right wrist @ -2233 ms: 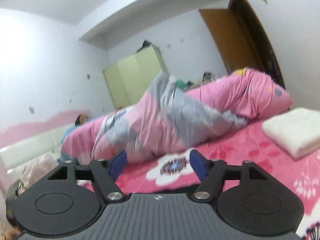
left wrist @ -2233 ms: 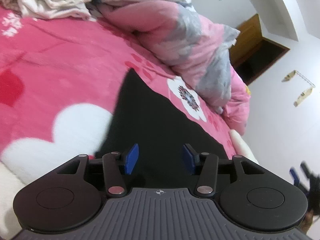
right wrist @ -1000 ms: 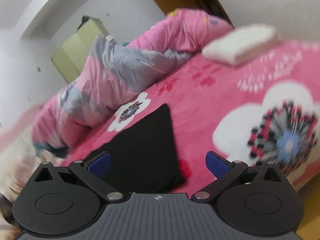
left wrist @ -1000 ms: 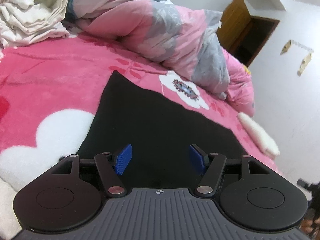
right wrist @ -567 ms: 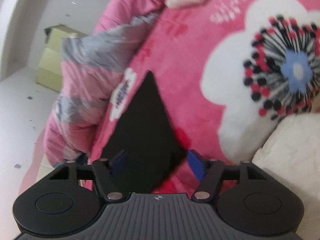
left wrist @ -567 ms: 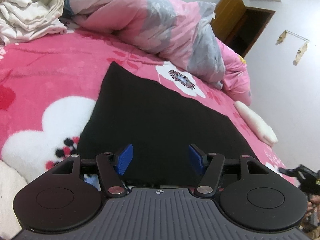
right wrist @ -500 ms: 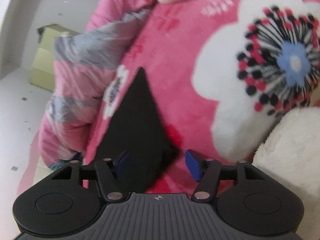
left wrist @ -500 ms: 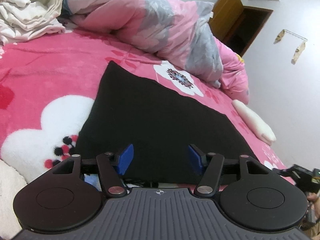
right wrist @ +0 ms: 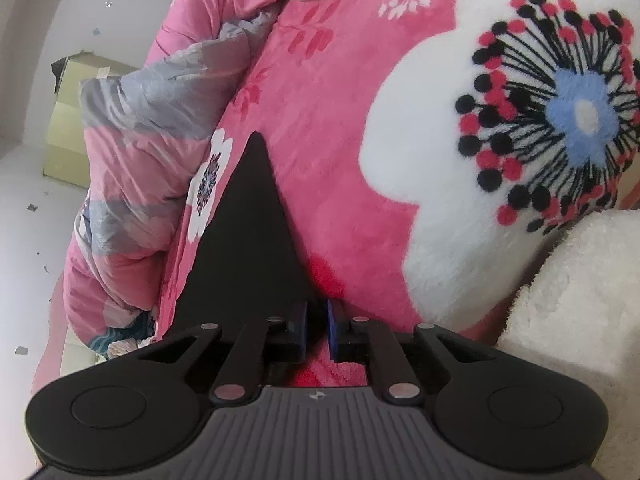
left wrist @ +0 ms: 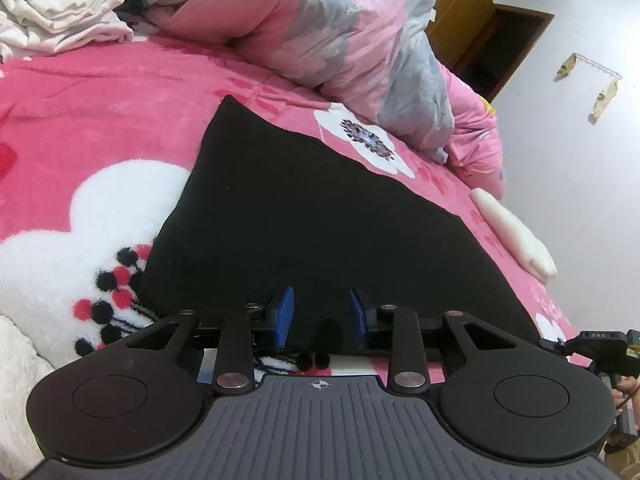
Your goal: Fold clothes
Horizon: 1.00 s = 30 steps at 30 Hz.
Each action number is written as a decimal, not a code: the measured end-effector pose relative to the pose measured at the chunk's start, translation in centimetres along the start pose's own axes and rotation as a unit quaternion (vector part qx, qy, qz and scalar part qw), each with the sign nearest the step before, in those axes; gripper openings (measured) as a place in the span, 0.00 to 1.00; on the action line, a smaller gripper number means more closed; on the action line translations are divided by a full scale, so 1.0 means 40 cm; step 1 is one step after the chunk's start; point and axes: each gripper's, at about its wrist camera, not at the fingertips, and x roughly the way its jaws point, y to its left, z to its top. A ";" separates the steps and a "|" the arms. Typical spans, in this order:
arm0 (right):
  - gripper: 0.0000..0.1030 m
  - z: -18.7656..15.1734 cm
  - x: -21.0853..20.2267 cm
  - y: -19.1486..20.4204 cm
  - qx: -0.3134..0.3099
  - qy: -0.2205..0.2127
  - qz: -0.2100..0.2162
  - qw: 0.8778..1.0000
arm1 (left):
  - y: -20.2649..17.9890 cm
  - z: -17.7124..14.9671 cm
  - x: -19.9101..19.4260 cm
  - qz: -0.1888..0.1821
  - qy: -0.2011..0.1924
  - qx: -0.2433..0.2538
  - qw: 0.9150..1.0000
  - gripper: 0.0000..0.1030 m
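Observation:
A black garment [left wrist: 320,208] lies flat on the pink flowered blanket [left wrist: 100,112]. My left gripper [left wrist: 320,316] sits at the garment's near edge. Its jaws are closing, and the black edge lies between the blue pads [left wrist: 284,314], which still stand apart. In the right wrist view the garment [right wrist: 248,240] narrows to a far point. My right gripper [right wrist: 317,322] is at its near right corner. Its jaws are closing, and only a thin slit is left, with the corner in it.
A pink and grey quilt [left wrist: 340,40] is bunched along the far side of the bed. Crumpled white cloth [left wrist: 52,4] lies at the far left. A folded white towel [left wrist: 516,236] lies near the right edge. A fluffy white cover [right wrist: 572,300] is beside my right gripper.
The left jaws have narrowed over the garment's near edge. The right gripper rolled and sank to the garment's corner, and its jaws went from wide apart to nearly together.

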 end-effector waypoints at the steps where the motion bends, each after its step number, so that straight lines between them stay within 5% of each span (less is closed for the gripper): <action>1: 0.11 0.003 0.005 -0.002 0.005 0.002 0.000 1.000 | 0.003 0.000 0.002 -0.001 0.000 -0.002 1.000 0.29; 7: 0.04 -0.002 0.000 0.002 -0.016 -0.017 0.007 1.000 | 0.015 0.004 0.014 0.009 0.016 0.000 1.000 0.08; 10: 0.04 0.026 -0.008 0.037 -0.039 -0.027 0.048 0.998 | 0.023 0.009 0.014 0.012 0.022 -0.006 1.000 0.05; 13: 0.03 0.060 -0.040 0.116 -0.105 -0.045 0.100 0.988 | 0.026 0.010 0.015 0.016 0.025 -0.005 1.000 0.04; 17: 0.03 0.071 -0.079 0.151 -0.189 -0.050 0.104 0.975 | 0.025 0.010 0.017 0.019 0.025 -0.001 0.999 0.04; 21: 0.03 0.069 -0.022 0.033 -0.145 -0.004 0.047 0.988 | 0.027 0.009 0.018 0.019 0.026 0.002 0.999 0.04; 27: 0.03 0.072 -0.063 0.075 -0.170 -0.033 0.094 0.980 | 0.021 0.011 0.011 0.025 0.032 0.016 0.999 0.04; 30: 0.03 0.049 -0.070 0.065 -0.185 -0.025 0.074 0.980 | 0.025 0.009 0.007 0.025 0.031 0.017 0.999 0.04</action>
